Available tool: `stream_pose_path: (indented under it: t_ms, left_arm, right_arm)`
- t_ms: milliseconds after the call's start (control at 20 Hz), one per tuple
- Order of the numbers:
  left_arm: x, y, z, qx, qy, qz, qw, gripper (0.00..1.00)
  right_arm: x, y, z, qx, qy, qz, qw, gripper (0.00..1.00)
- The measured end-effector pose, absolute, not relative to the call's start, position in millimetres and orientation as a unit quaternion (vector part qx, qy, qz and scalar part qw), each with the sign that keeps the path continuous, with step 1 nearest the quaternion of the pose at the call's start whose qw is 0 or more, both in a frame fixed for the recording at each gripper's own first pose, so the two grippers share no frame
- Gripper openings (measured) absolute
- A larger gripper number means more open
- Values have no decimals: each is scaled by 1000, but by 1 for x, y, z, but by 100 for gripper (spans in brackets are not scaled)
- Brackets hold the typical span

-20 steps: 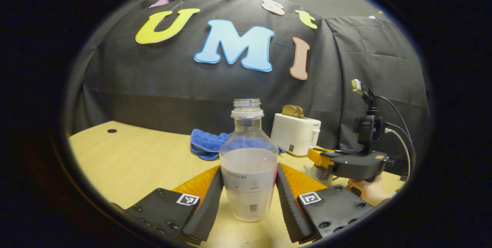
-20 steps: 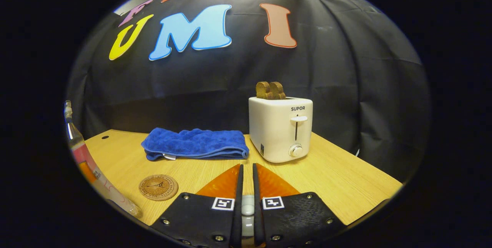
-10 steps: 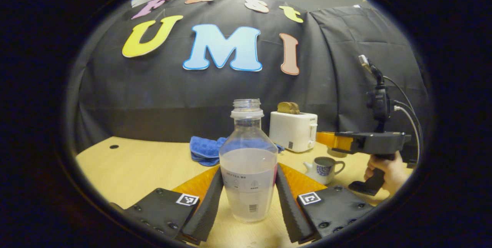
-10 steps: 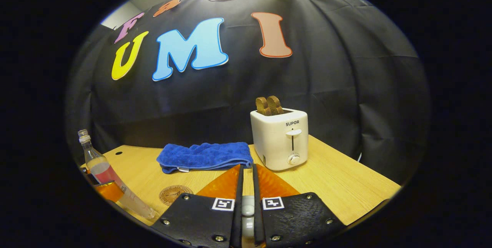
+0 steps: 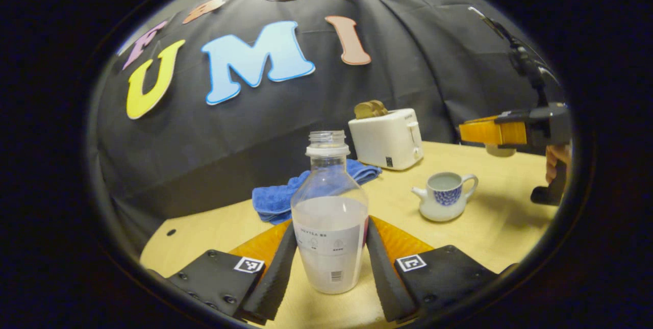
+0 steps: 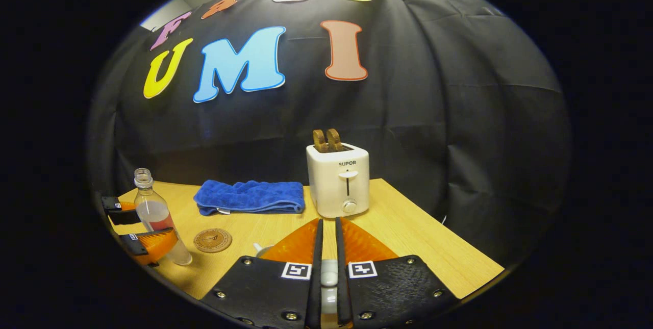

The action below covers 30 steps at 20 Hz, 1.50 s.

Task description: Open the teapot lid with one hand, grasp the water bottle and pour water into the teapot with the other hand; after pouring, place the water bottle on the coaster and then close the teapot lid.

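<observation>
Left gripper view has the left hand-held gripper (image 5: 330,262) pinching a clear plastic water bottle (image 5: 330,217) between ribbed pads, above the pale wood-grain worktop (image 5: 490,227). A round glazed teapot (image 5: 443,195) sits lidless. Right hand-held gripper (image 6: 329,273) pinches the pale rounded lid (image 6: 329,274).

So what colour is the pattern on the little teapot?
Blue, on the white teapot. The left gripper view shows it best.

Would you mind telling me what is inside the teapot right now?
With its lid off, the teapot shows a pale, bare-looking inside from the left gripper view. The bottom lies below the rim, so whether any water is in it cannot be told.
</observation>
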<state>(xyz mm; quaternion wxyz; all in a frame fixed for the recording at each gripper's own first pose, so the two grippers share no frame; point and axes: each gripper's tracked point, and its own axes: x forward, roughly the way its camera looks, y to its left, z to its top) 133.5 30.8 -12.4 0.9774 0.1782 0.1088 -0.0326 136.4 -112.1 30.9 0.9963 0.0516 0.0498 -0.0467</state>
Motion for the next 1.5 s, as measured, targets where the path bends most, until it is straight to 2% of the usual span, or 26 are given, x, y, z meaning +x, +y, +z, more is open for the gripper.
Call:
stream_pose_path:
  t_ms: [500,1000,1500]
  left_arm:
    - [182,15,-20,410,134,-60,900,84]
    - [190,-15,-21,626,141,-96,761,84]
    - [174,-40,-14,736,155,-135,646,85]
  right_arm:
    - [121,-140,38,54,34,-81,995,12]
    - [106,-156,59,83,-2,-96,992,12]
    - [102,-158,63,94,-13,-100,990,12]
